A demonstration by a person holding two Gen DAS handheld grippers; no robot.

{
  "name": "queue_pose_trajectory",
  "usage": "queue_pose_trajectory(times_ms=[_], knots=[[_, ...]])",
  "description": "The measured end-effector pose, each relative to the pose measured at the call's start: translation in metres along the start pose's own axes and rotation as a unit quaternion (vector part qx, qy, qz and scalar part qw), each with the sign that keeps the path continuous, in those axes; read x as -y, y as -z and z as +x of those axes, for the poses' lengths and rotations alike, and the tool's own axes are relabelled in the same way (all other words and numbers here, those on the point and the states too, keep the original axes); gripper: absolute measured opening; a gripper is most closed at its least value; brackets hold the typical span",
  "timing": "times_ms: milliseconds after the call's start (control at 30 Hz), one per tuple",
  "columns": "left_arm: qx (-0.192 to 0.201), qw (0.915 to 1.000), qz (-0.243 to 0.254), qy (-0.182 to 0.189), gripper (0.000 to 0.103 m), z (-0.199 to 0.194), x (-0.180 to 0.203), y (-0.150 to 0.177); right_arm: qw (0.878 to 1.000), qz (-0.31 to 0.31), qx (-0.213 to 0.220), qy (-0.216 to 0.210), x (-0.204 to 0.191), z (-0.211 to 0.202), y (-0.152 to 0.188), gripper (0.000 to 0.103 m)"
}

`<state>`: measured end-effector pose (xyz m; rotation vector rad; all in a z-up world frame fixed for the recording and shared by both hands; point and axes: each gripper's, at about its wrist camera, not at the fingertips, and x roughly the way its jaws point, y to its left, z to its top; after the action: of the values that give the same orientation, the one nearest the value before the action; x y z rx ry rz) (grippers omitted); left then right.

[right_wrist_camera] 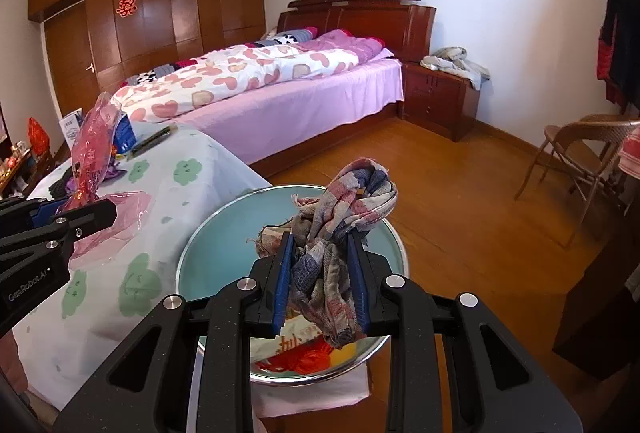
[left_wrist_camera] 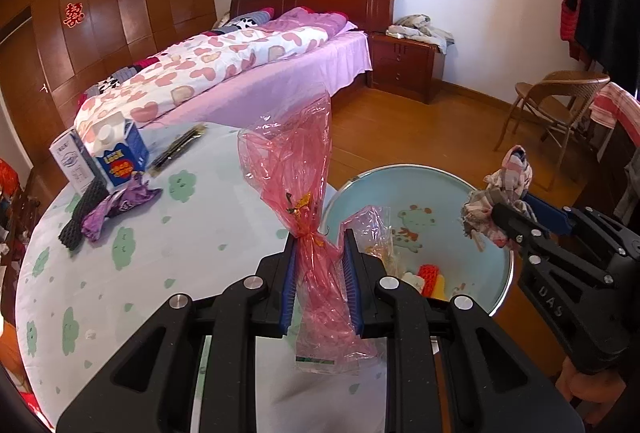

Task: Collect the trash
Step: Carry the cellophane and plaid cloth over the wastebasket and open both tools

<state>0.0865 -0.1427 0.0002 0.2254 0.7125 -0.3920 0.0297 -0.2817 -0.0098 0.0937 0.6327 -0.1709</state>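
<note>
Both grippers are holding trash over the basin (left_wrist_camera: pixel 496 233); the left gripper (left_wrist_camera: pixel 320 257) is pinching a red plastic bag (left_wrist_camera: pixel 296 169) at the table (left_wrist_camera: pixel 160 273) edge; the right gripper (right_wrist_camera: pixel 324 265) is clamping a checked rag (right_wrist_camera: pixel 344 201) above the basin's bowl; a milk carton (left_wrist_camera: pixel 120 153) and purple wrapper (left_wrist_camera: pixel 116 205) are lying on the table.

place: home bedroom | shown by: made bed (right_wrist_camera: pixel 256 81), wood wardrobe (right_wrist_camera: pixel 160 5), nightstand (right_wrist_camera: pixel 440 101), chair (right_wrist_camera: pixel 580 161)

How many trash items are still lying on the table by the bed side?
4, clustered at the table's far end: white box, blue carton, black foam mesh, purple wrapper. The dark packet lies apart; more may be hidden.
</note>
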Motion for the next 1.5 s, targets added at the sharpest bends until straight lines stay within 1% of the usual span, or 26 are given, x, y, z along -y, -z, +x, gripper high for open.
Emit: queue_pose_trajectory(times_ms=[67,400,567,733,933,1000,1167,1300,1367,1433,1500], knots=[[-0.003,1.0000,-0.001,0.006,0.021,0.005,0.003,0.000,1.000,-0.004,-0.008,0.009,0.003,0.006,0.002,0.027],[-0.034,0.9990,-0.006,0.028,0.021,0.037,0.025,-0.003,0.998,-0.025,-0.049,0.015,0.013,0.034,0.012,0.027],[-0.050,0.9984,-0.010,0.024,0.021,0.049,0.026,0.000,0.997,-0.032,-0.063,0.015,0.017,0.044,0.018,0.027],[-0.057,0.9981,-0.011,0.021,0.021,0.059,0.029,0.000,0.996,-0.042,-0.082,0.006,0.017,0.056,0.021,0.028],[-0.067,0.9974,-0.012,0.025,0.021,0.070,0.034,0.001,0.994,-0.063,-0.093,0.001,0.018,0.063,0.025,0.030],[-0.068,0.9973,-0.012,0.025,0.021,0.071,0.034,0.001,0.994,-0.065,-0.092,-0.002,0.016,0.065,0.026,0.031],[-0.074,0.9967,-0.019,0.029,0.022,0.076,0.032,0.000,0.995,-0.058,-0.079,-0.002,0.015,0.064,0.028,0.039],[-0.074,0.9967,-0.013,0.031,0.022,0.076,0.035,-0.001,0.997,-0.041,-0.058,0.004,0.016,0.057,0.025,0.041],[-0.072,0.9968,-0.012,0.033,0.022,0.076,0.037,-0.002,0.998,-0.028,-0.047,0.015,0.019,0.052,0.023,0.045],[-0.070,0.9969,-0.010,0.035,0.022,0.075,0.039,-0.003,0.999,-0.007,-0.034,0.038,0.023,0.045,0.020,0.047],[-0.068,0.9969,-0.006,0.039,0.027,0.074,0.041,-0.004,0.998,0.009,-0.026,0.051,0.022,0.042,0.016,0.048]])
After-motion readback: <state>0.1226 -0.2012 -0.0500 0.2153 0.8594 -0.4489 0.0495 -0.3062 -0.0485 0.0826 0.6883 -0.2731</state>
